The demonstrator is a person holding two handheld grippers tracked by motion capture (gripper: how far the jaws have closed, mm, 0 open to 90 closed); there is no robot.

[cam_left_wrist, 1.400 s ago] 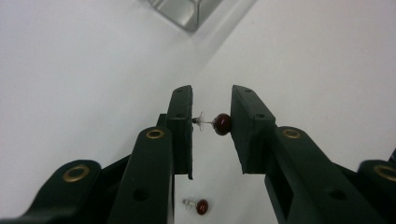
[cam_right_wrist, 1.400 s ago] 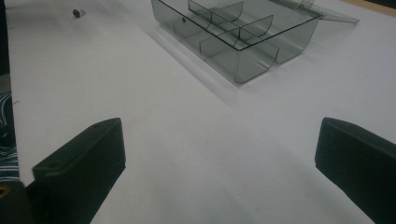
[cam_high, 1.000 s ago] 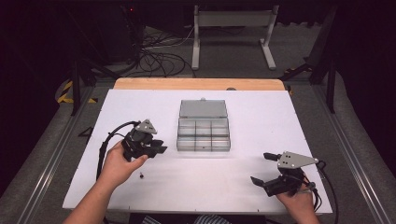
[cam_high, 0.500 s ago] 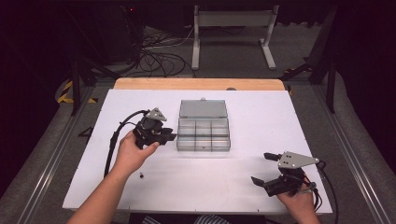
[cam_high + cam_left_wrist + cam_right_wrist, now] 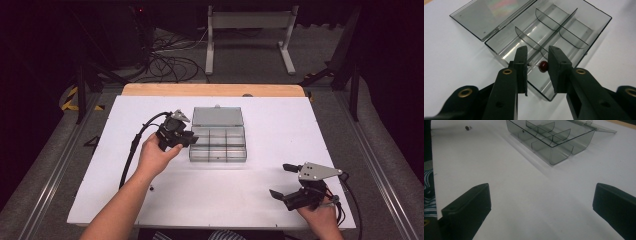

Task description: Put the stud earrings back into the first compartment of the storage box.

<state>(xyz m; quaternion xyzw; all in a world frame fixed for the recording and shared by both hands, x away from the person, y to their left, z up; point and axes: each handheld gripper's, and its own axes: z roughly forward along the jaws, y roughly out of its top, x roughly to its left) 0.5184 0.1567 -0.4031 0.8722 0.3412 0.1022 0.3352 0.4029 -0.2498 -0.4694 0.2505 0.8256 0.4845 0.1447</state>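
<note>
A clear grey compartment box (image 5: 218,159) lies mid-table with its lid (image 5: 217,116) folded back flat. My left gripper (image 5: 192,139) hovers at the box's left edge, over its near-left compartments. In the left gripper view the gripper (image 5: 537,55) is shut on a small pin with a dark red bead (image 5: 543,66), held crosswise between the jaws above the box (image 5: 499,51). My right gripper (image 5: 279,180) rests in a hand near the table's front right, its jaws wide open with bare table between them (image 5: 540,188). The box (image 5: 554,150) stands well beyond it.
A tiny dark object (image 5: 151,188) lies on the white table (image 5: 300,130) near the front left, also seen far off in the right gripper view (image 5: 468,127). A wooden strip (image 5: 212,90) runs along the table's far edge. Cables and a metal stand sit on the floor behind.
My left gripper has moved right and away from the person, from open table left of the box to the box's left edge. The right gripper has stayed put.
</note>
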